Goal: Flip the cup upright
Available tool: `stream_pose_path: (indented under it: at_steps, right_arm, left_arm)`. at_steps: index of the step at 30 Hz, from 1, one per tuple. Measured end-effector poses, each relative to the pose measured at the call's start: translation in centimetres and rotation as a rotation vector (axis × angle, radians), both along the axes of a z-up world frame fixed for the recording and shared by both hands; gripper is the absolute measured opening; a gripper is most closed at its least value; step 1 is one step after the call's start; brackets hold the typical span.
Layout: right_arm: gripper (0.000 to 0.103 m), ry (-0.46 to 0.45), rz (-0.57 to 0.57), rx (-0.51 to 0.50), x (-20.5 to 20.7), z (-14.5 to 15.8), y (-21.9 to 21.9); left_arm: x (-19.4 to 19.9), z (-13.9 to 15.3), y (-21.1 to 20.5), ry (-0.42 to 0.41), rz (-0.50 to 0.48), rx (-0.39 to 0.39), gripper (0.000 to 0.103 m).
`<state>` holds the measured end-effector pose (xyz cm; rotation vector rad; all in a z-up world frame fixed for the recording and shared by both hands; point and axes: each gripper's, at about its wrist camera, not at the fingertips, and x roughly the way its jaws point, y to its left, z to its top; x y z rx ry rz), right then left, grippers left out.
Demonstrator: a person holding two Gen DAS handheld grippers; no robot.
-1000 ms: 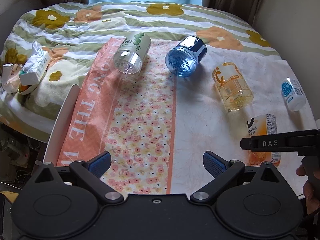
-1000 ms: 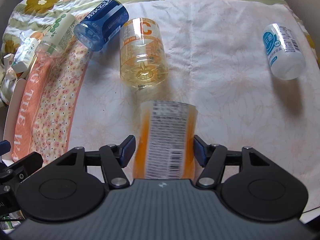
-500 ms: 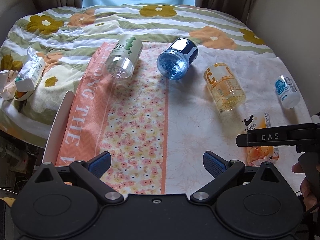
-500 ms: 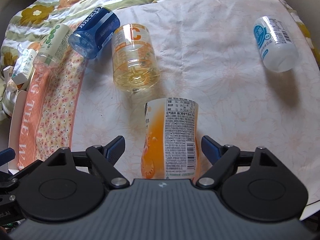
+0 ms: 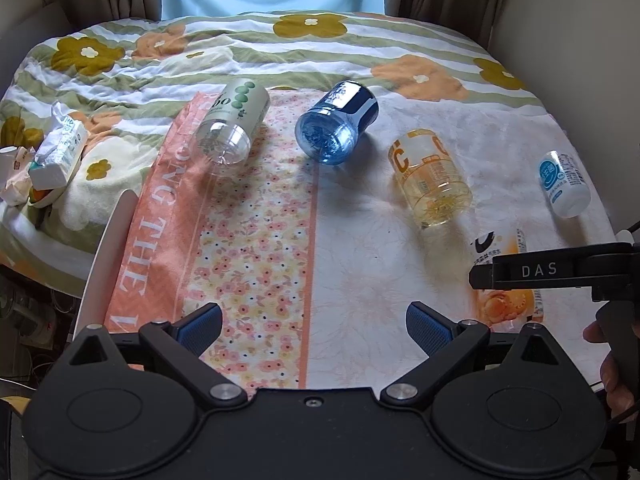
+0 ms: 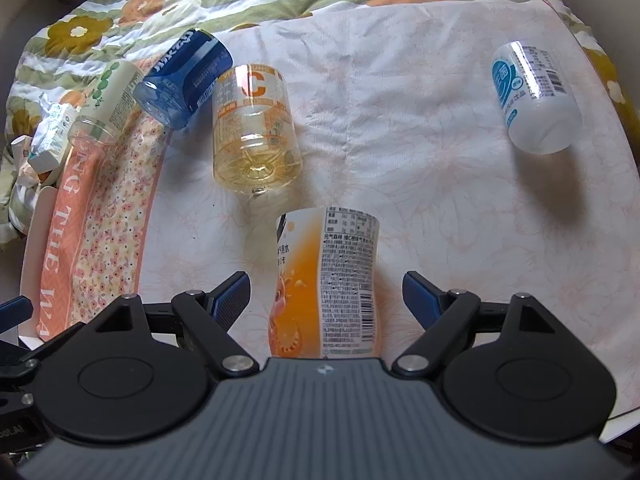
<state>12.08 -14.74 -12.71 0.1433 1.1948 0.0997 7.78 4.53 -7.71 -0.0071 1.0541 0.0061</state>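
Note:
An orange-labelled cup (image 6: 332, 280) stands upright on the white cloth, between the open fingers of my right gripper (image 6: 326, 298), which do not touch it. It also shows in the left wrist view (image 5: 506, 272), partly behind the right gripper's finger (image 5: 536, 270). Several other cups lie on their sides: a yellow "C" cup (image 6: 254, 128), a blue cup (image 6: 184, 76), a green-dotted cup (image 5: 232, 124) and a white-blue cup (image 6: 532, 98). My left gripper (image 5: 314, 328) is open and empty over the flowered cloth.
A tissue pack (image 5: 60, 152) and clutter lie at the table's left edge. A white curved chair back (image 5: 106, 248) stands by the left edge. A person's hand (image 5: 616, 344) holds the right gripper at the right. The flowered tablecloth (image 5: 260, 240) covers the round table.
My right gripper has opened, let go of the orange cup and drawn back a little; the cup stands on its own. The left gripper has pulled back slightly.

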Motion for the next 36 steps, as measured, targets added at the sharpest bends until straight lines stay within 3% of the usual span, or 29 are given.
stream_pose_path:
  at_steps: [7, 16, 21, 31, 36]
  right_arm:
    - [0.098, -0.068, 0.026, 0.065, -1.0, 3.6, -2.1]
    - [0.098, -0.175, -0.086, 0.082, -2.5, 8.2, -10.6]
    - [0.098, -0.178, -0.129, 0.074, -3.2, 7.6, -14.8]
    - [0.098, -0.124, -0.221, 0.12, -3.7, 4.3, -20.2]
    - [0.098, -0.102, -0.241, 0.128, -3.6, 3.2, -21.5]
  left_arm:
    - [0.3, 2.1, -2.0, -0.031, -0.01, -0.004, 0.1]
    - [3.1, 3.4, -7.7, 0.018, -0.066, -0.06, 0.1]
    - [6.0, 1.7, -11.0, 0.125, -0.077, -0.092, 0.097]
    - [9.9, -2.7, -14.5, 0.284, -0.092, -0.047, 0.088]
    - [10.8, -4.5, -14.9, 0.354, -0.085, -0.03, 0.076]
